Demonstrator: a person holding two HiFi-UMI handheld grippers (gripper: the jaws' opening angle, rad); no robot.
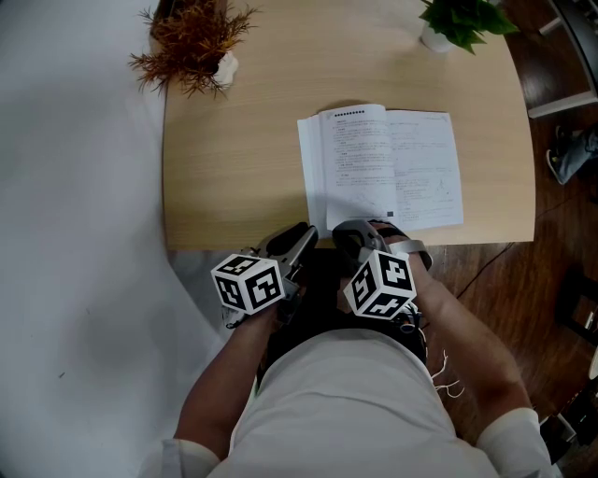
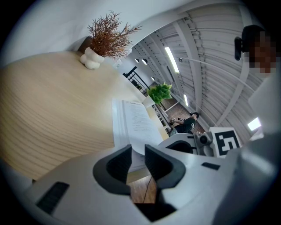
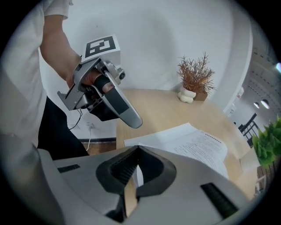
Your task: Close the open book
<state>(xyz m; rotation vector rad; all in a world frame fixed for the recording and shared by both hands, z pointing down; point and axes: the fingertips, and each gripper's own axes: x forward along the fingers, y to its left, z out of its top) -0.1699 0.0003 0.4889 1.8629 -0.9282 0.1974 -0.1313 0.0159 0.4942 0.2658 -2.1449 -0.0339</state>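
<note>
The open book (image 1: 383,168) lies flat on the wooden table (image 1: 234,168) near its front edge, with printed pages facing up. It also shows in the left gripper view (image 2: 136,123) and the right gripper view (image 3: 197,143). My right gripper (image 1: 350,233) is at the near edge of the book's left page, and its jaws (image 3: 137,149) are shut tip to tip. I cannot tell whether a page is pinched between them. My left gripper (image 1: 304,238) hovers just left of the book's near corner. Its jaws (image 2: 138,151) stand a little apart with nothing between them.
A dried brown plant (image 1: 192,42) in a white pot stands at the table's far left corner. A green potted plant (image 1: 462,23) stands at the far right. The table's front edge runs just under both grippers, with wooden floor (image 1: 523,271) to the right.
</note>
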